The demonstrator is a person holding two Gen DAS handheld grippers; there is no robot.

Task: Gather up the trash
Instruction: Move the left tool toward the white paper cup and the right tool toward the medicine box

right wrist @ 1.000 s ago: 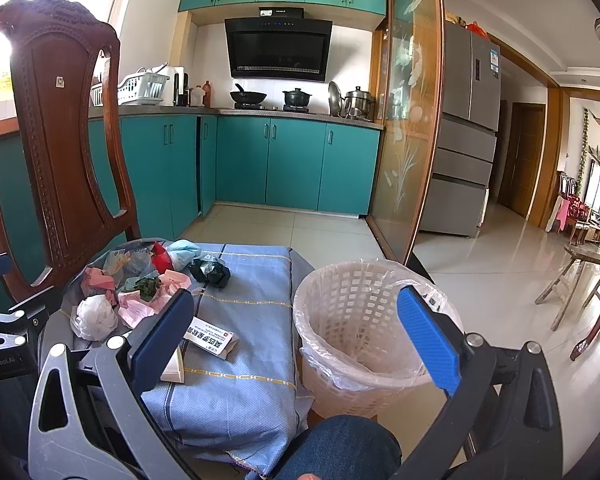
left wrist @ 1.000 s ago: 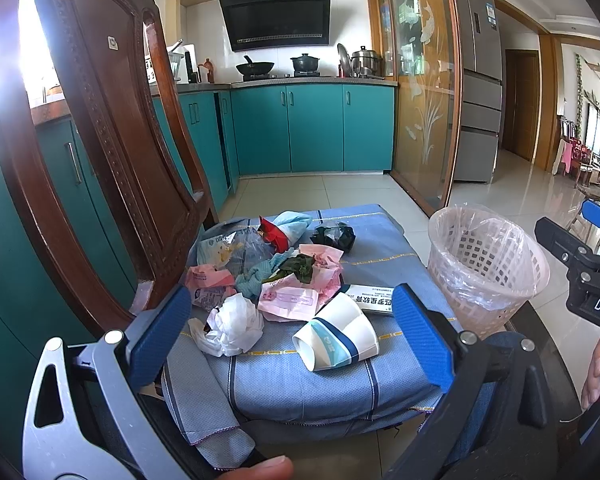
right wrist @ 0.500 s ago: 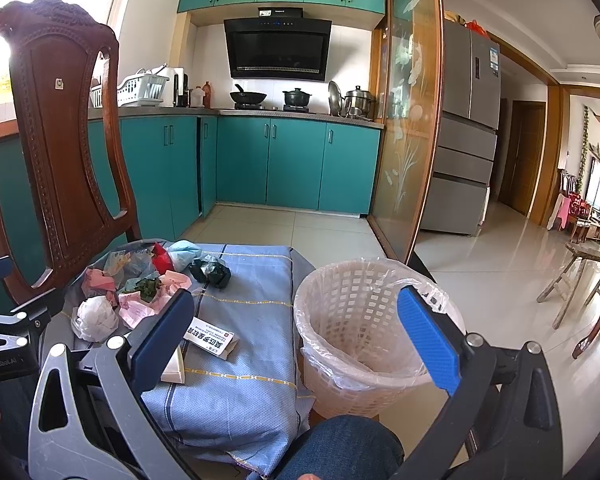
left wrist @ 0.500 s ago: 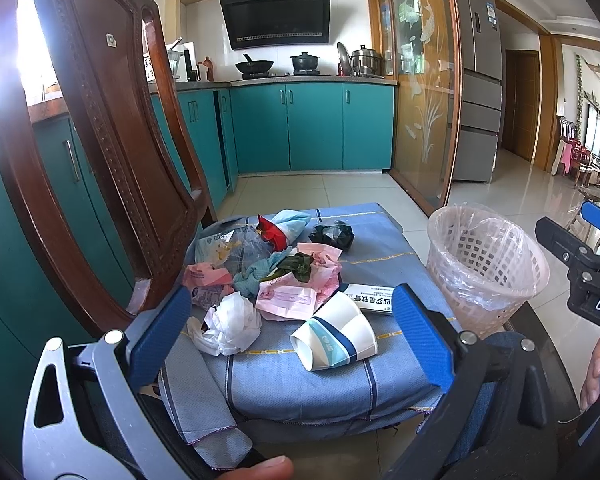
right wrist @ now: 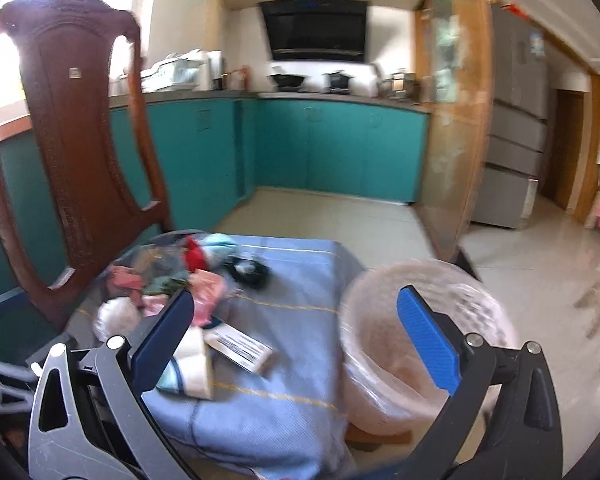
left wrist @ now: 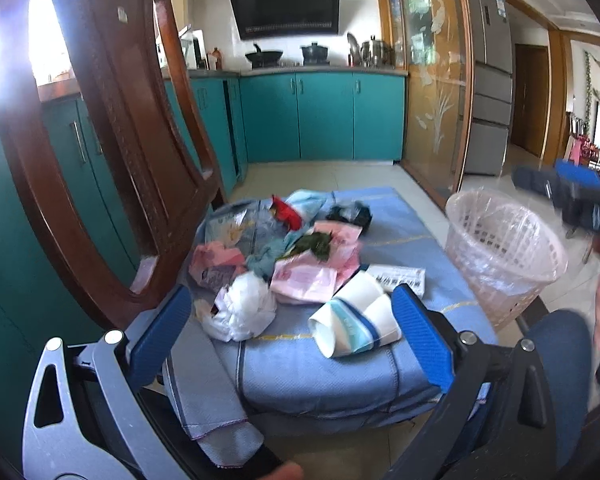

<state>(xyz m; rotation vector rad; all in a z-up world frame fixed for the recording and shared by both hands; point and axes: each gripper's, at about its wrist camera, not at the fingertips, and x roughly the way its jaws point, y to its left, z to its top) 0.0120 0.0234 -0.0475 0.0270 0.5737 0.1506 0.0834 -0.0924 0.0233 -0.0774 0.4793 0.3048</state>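
Trash is lying in a loose heap on a blue cloth (left wrist: 332,376) covering a seat: a paper cup (left wrist: 354,322) on its side nearest the camera, a crumpled white plastic bag (left wrist: 240,312) just to its left, pink wrappers (left wrist: 304,280) behind, a printed card (left wrist: 400,278) touching the cup's far side, a dark wad (left wrist: 350,214) and a red scrap (left wrist: 286,212) farther back. The left gripper (left wrist: 292,336) is hovering near the cup, its blue fingers (left wrist: 160,336) standing wide apart with nothing between them. A white lattice basket (left wrist: 504,256) lined with clear plastic is sitting at the cloth's right edge, apart from the heap. The right gripper (right wrist: 300,336) is hanging over the gap between card and basket, jaws spread, empty; its view is blurring. A carved wooden chair back (left wrist: 112,132) is rising at the left, crowding the heap's left side. Teal cabinets (left wrist: 324,116), a range hood (left wrist: 286,6), pots and a grey fridge (left wrist: 490,72) are standing beyond. A denim-clad knee (left wrist: 556,364) is showing lower right.
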